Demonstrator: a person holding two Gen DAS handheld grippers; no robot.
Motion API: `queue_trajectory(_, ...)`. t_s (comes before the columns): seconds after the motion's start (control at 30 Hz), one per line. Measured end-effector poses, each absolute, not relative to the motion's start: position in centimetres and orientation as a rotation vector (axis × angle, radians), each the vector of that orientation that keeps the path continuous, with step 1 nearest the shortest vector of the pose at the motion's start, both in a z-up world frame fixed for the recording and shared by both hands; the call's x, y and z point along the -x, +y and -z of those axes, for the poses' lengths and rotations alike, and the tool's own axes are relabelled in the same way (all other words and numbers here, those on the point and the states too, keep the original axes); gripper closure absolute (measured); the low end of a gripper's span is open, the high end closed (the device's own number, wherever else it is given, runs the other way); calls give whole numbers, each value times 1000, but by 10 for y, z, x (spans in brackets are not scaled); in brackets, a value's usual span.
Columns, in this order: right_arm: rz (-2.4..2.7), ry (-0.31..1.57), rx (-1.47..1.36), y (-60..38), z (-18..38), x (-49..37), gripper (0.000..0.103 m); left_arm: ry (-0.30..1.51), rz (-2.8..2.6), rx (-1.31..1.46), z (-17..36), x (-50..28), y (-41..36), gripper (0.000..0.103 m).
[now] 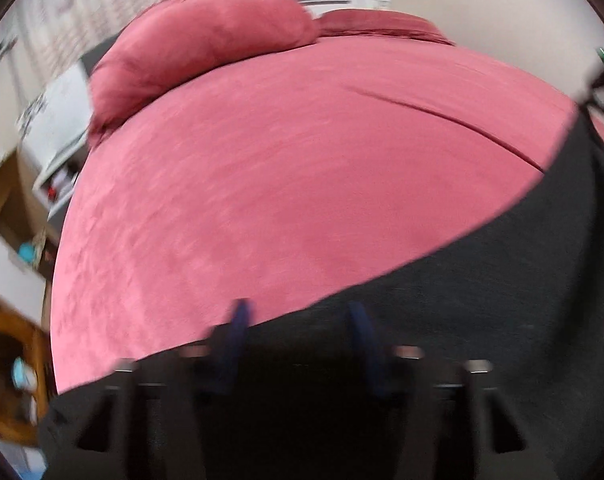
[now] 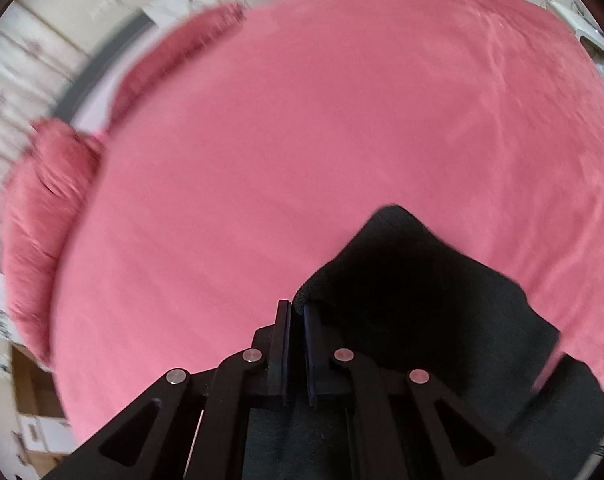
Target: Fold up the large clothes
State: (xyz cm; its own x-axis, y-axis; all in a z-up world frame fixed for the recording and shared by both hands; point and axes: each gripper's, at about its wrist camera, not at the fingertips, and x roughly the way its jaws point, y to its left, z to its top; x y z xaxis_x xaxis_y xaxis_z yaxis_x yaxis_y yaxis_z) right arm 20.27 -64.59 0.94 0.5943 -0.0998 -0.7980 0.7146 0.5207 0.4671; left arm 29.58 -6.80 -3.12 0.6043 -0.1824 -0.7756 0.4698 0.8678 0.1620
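- The dark garment (image 1: 442, 300), a charcoal-black knit cloth, lies on the pink bedspread (image 1: 281, 168) at the near edge of the bed, in front of both grippers.
- In the left wrist view its straight upper edge runs on a slant across the bedspread, from low at the left edge of the bed up toward the right.
- In the right wrist view a fold of the same garment (image 2: 414, 280) rises in a peak above the bedspread, lifted off the bed's surface, and drapes down toward the near right.
- The right gripper (image 2: 297, 320) has its two fingers pressed together with an edge of the garment pinched between them; the cloth bulges out just above the fingertips.
- The left gripper (image 1: 297, 320) is blurred; its two blue fingers (image 1: 237, 328) stand apart over the garment's upper edge, with cloth beneath and between them. Whether the pads press on the cloth I cannot tell.
- The bedspread covers the whole bed, smooth apart from one long crease toward the far right.
- A pink pillow (image 1: 197, 60) lies at the far left corner of the bed, against the headboard side.
- Beyond the left edge of the bed stand pale furniture and a cardboard box (image 2: 33, 384), all blurred.
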Motion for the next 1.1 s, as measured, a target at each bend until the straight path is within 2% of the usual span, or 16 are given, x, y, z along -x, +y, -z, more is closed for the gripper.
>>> queue_trajectory(0.07,545,654,-870,-643,-30,-209,103,818,373,-409,29,-291,-75,78)
queue_trajectory(0.13,573,546,-832,-644,-42,-212,103,805,348,-413,29,-292,-74,85)
queue_trajectory(0.23,522,592,-830,-649,-32,-234,99,783,190,-431,32,-309,-65,98)
queue_trajectory(0.3,429,629,-827,-640,-18,-237,86,803,87,-398,37,-326,-51,98)
queue_trajectory(0.33,406,642,-812,-627,-14,-235,69,845,30,-364,43,-338,-40,98)
queue_trajectory(0.4,315,683,-799,-607,-4,-219,66,867,42,-267,41,-344,-26,98)
queue_trajectory(0.43,246,710,-806,-595,1,-209,66,867,51,-228,38,-345,-21,95)
queue_trajectory(0.5,163,728,-827,-570,10,-182,66,883,41,-196,34,-341,-13,79)
queue_trajectory(0.57,87,741,-827,-550,16,-158,66,867,10,-173,27,-328,-7,50)
queue_trajectory(0.63,24,733,-835,-525,21,-130,65,839,-7,-122,19,-309,8,38)
queue_trajectory(0.8,-106,780,-855,-458,31,-103,65,852,4,-53,10,-249,36,35)
queue_trajectory(0.9,-119,819,-792,-414,33,-97,65,862,9,-34,8,-199,51,26)
queue_trajectory(1.1,-156,888,-800,-353,50,-35,64,936,-56,73,24,-114,93,23)
